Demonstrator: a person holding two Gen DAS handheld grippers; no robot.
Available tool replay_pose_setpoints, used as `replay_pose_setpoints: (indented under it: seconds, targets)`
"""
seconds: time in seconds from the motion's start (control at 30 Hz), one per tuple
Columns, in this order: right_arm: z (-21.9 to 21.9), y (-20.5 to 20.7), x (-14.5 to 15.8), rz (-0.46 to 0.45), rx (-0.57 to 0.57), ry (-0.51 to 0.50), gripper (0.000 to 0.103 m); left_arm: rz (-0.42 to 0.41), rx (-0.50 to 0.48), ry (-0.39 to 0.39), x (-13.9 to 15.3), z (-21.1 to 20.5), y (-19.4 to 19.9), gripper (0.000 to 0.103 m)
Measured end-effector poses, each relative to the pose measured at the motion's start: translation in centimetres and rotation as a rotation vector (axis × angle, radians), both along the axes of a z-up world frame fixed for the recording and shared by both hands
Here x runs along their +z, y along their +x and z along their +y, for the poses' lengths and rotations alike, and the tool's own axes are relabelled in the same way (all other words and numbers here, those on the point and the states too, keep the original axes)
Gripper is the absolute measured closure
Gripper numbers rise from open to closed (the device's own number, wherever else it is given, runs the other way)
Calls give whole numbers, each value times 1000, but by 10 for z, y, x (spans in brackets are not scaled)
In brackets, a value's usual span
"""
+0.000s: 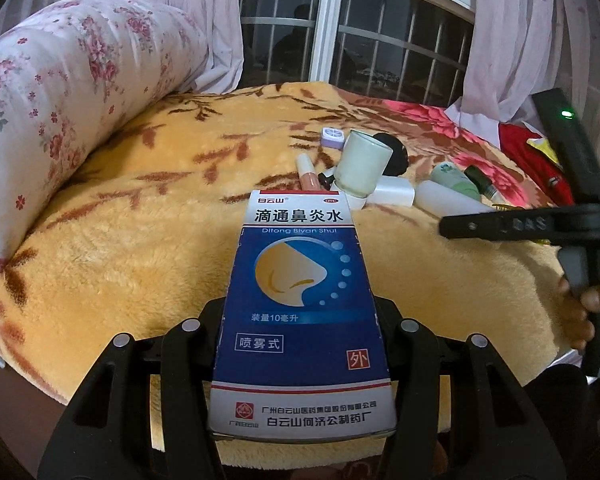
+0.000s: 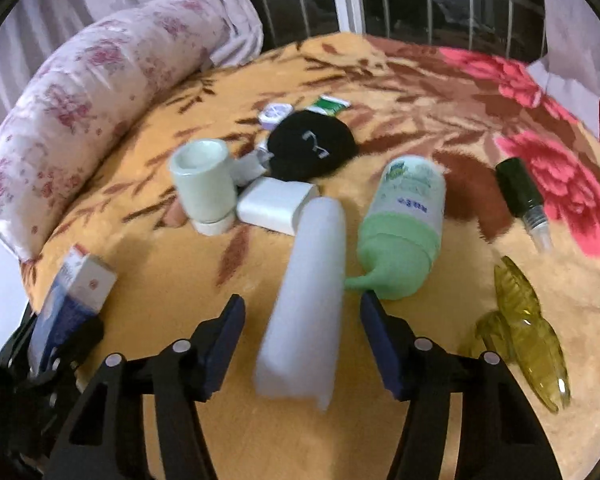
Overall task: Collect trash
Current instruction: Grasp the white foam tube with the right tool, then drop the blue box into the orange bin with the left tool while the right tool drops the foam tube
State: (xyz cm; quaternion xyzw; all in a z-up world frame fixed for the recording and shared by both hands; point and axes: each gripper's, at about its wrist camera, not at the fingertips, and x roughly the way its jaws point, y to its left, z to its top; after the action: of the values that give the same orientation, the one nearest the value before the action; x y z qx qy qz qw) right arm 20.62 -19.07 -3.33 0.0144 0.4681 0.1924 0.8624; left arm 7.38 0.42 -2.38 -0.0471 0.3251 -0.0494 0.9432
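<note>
left gripper (image 1: 300, 320): jaws pinch blue medicine box (image 1: 300, 308) | right gripper (image 2: 302, 344): jaws spread around white bottle (image 2: 304, 300) on bed (image 2: 420, 420), not pressing | advice: center, squeeze gently.

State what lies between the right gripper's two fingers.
In the right wrist view, a white tube lies between the right gripper's open jaws, untouched.

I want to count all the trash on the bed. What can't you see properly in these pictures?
- Pink tube, left wrist view: its lower end is hidden behind the blue medicine box.
- Long white bottle, right wrist view: motion-blurred, so any label is unreadable.
- Green packet, right wrist view: too small to identify.
- Red item, left wrist view: partly hidden by the right tongs.
</note>
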Motion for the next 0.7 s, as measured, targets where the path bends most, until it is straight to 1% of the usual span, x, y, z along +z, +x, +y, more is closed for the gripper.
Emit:
replay_pose_setpoints:
  seconds: [0.1, 0.13, 0.17, 0.23, 0.3, 0.4, 0.5, 0.6, 0.7]
  targets:
    - [-3, 15, -4, 57, -25, 44, 48, 0, 0, 2, 1, -1, 1, 53]
    - [-3, 19, -4, 73, -32, 50, 53, 0, 1, 3, 0, -1, 0, 53]
    - [-4, 23, -6, 90, -45, 47, 62, 0, 2, 3, 0, -1, 0, 53]
    - [-6, 25, -8, 117, -64, 25, 75, 1, 1, 0, 0, -1, 0, 53]
    - [-10, 19, -5, 98, -77, 40, 77, 2, 1, -4, 1, 0, 0, 53]
    - [-18, -9, 8, 36, -82, 80, 78, 9, -5, -12, 2, 0, -2, 53]
    - [-26, -52, 25, -46, -69, 114, 77, 8, -25, -27, 7, 0, -11, 53]
    - [-30, -103, 36, -122, -50, 122, 77, -5, -56, -26, 17, -5, -30, 53]
    - [-34, -151, 36, -154, -41, 140, 77, -5, -108, -38, 22, -11, -58, 53]
